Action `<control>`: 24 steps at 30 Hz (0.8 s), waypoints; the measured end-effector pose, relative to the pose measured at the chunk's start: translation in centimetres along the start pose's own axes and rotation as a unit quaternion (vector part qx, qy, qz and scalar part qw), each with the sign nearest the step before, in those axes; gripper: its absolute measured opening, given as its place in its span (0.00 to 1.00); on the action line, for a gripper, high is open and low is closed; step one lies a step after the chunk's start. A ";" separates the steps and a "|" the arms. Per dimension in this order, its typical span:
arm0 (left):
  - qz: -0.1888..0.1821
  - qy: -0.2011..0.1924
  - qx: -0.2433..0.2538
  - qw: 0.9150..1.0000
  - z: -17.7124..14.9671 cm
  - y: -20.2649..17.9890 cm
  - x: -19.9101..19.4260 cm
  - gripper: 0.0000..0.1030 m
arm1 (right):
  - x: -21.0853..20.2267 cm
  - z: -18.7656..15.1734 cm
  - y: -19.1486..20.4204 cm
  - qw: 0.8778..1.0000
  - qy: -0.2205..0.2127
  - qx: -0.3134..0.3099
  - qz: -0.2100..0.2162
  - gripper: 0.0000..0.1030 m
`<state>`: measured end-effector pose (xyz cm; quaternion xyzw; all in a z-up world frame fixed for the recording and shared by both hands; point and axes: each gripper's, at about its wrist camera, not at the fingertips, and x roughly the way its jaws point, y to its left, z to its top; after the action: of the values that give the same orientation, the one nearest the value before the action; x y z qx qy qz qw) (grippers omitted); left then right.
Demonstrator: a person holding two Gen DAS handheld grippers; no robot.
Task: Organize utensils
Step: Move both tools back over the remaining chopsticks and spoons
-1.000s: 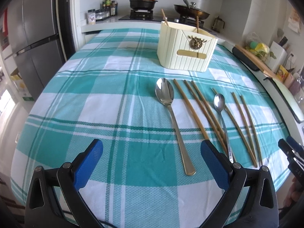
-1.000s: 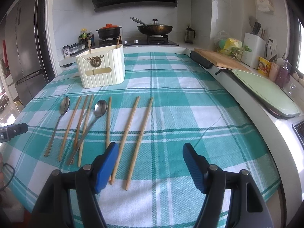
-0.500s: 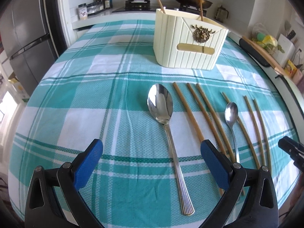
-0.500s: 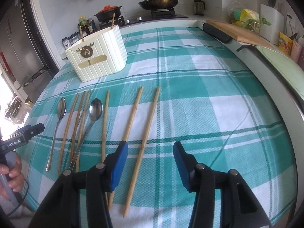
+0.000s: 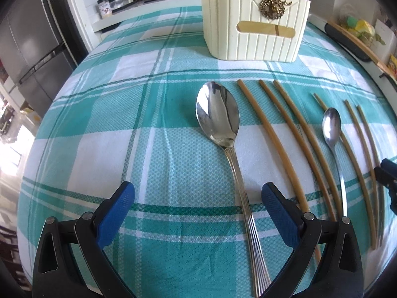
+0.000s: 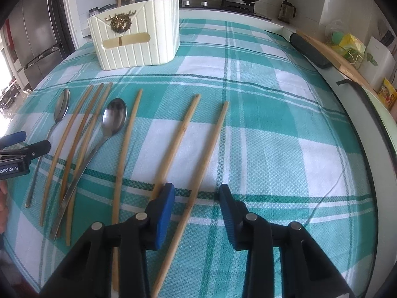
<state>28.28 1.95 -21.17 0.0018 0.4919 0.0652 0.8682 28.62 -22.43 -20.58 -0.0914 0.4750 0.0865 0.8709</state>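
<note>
Right claw (image 6: 196, 198) half-spread, jaws just been closing, chopstick (image 6: 196, 173) between pads, unpinched. Left claw (image 5: 198, 198) spread; spoon (image 5: 218, 116) at 1 o'clock.

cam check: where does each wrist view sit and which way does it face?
Left wrist: on the left tool, angled down at the tablecloth; big spoon between its open fingers; right tool's tip at the right edge.
Right wrist: on the right tool, angled down; rightmost chopstick between its fingers, which have just been closing, not gripping; left tool and a hand at the left edge.
Shared: cream holder, spoons, chopsticks.
</note>
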 end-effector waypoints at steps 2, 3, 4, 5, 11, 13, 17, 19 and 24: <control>-0.005 -0.002 -0.003 1.000 -0.2 0.3 -0.1 0.99 | 0.0 0.2 0.0 1.000 0.003 -0.003 -0.007 0.20; -0.005 -0.001 -0.003 1.000 -0.2 0.5 -0.1 0.99 | -0.1 0.2 -0.1 1.000 0.004 -0.003 -0.012 0.17; -0.005 0.000 -0.004 1.000 -0.2 0.8 -0.1 0.99 | -0.1 0.1 -0.3 1.000 0.005 -0.001 -0.015 0.15; -0.003 0.001 -0.003 1.000 -0.2 1.0 -0.1 0.99 | 0.0 0.1 -0.5 1.000 0.006 0.002 -0.016 0.15; 0.002 0.007 -0.007 1.000 -0.3 2.6 0.0 0.99 | -0.2 -0.2 -1.2 1.000 0.013 0.007 -0.021 0.15; 0.000 0.010 -0.007 1.000 -0.3 3.0 0.1 0.99 | -0.1 -0.1 -1.3 1.000 0.016 0.007 -0.019 0.15; -0.011 0.017 -0.003 1.000 -0.1 3.3 0.3 0.99 | 0.0 0.1 -1.5 1.000 0.027 0.011 -0.003 0.17; -0.025 0.023 -0.006 0.999 0.1 3.7 0.5 0.99 | 0.1 0.2 -2.0 0.999 0.035 0.018 0.013 0.26; -0.059 0.023 -0.032 0.998 0.9 4.6 0.5 0.99 | 0.4 0.6 -3.1 0.997 0.052 0.030 0.041 0.36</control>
<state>28.75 6.64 -20.81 -0.0566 0.5083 0.0301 0.8588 30.04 -25.21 -20.34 -0.0507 0.5253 0.1028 0.8432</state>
